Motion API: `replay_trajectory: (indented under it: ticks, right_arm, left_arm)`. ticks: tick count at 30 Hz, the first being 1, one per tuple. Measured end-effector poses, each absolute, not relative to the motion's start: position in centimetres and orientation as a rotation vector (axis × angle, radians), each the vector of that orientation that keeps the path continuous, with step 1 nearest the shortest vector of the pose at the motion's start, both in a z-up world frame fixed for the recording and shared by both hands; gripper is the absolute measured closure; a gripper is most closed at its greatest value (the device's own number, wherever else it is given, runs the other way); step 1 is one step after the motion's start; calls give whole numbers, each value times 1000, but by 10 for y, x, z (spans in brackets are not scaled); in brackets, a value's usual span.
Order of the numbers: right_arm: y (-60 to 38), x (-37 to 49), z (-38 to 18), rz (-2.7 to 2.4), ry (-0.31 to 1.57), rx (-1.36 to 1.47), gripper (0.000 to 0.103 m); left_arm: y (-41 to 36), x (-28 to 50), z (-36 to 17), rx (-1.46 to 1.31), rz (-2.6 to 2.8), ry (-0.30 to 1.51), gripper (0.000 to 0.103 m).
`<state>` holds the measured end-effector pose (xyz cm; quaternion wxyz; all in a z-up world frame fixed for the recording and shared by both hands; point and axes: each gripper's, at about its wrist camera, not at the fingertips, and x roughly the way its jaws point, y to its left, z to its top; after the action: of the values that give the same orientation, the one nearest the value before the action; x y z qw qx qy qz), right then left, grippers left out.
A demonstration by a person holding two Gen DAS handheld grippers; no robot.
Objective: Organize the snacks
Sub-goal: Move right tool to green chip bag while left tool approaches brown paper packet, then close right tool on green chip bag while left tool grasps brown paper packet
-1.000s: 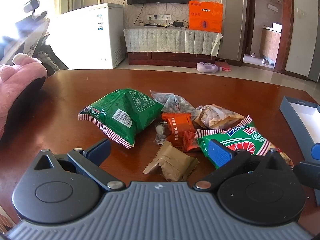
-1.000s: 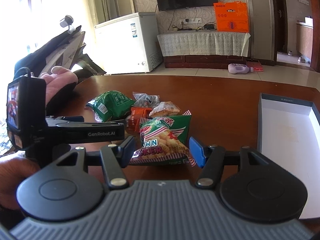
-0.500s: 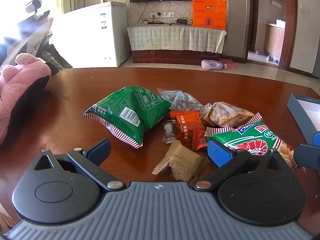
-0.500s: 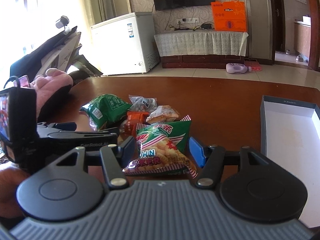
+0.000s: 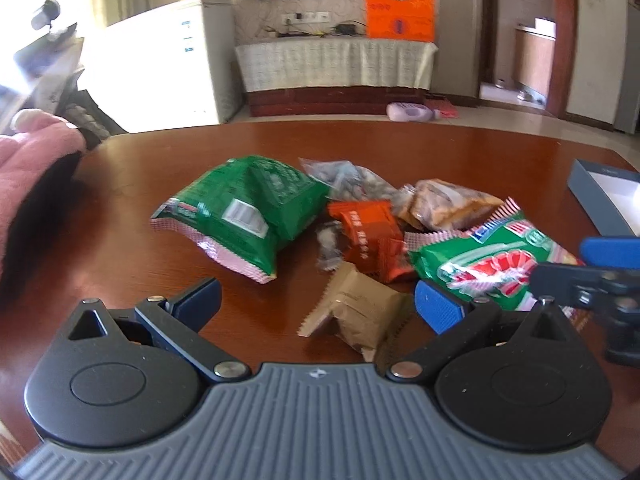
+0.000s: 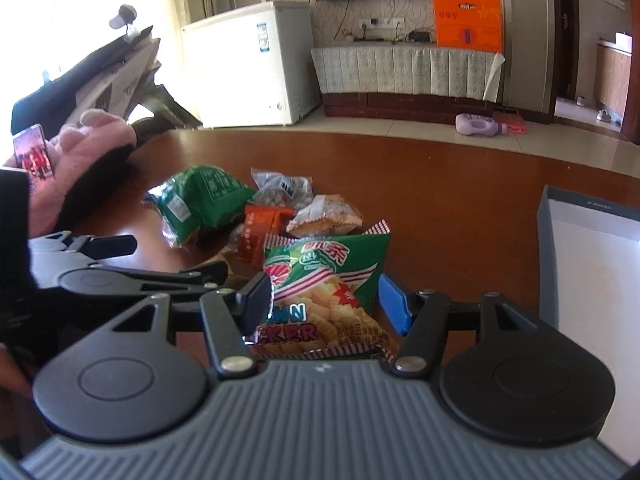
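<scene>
Between the right claw's (image 6: 324,300) wide-open fingers, a prawn cracker bag (image 6: 326,280) is lying on the brown table (image 6: 440,184); the left claw (image 5: 316,300) is spread wide too, holding nothing.

green bags (image 5: 244,204) 2 | orange packs (image 5: 366,236) 2 | brown pack (image 5: 360,316) 1 | clear bags (image 5: 348,178) 2

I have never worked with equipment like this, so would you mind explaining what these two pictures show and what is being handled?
A person holds a two-finger gripper in each hand, and each picture comes from a camera on one gripper, looking forward along its fingers.

In the left view, the left gripper is open above a brown packet. In the right view, the right gripper is open around a prawn cracker bag, not squeezing it.

On the wooden table lies a snack pile: a green bag, an orange packet and clear-wrapped snacks. A grey box, open with a white inside, stands to the right.
</scene>
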<state>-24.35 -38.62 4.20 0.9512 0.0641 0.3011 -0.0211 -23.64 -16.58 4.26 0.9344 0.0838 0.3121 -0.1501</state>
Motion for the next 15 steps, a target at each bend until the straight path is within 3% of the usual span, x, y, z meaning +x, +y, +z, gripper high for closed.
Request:
replay_trajectory:
  ticks: [7,11,15]
  right_arm:
    - [-386,-234,38,-14,642,168,35]
    - [-377,-231,35,-20,652,130,23]
    - [-375,-228,33,-15,648,124,23]
  left_arm:
    - [-171,-225,29,166,-402,693,0]
    - [-165,-217,19,122,-402,766,0]
    - [-163,-212,16,118,-387,775,0]
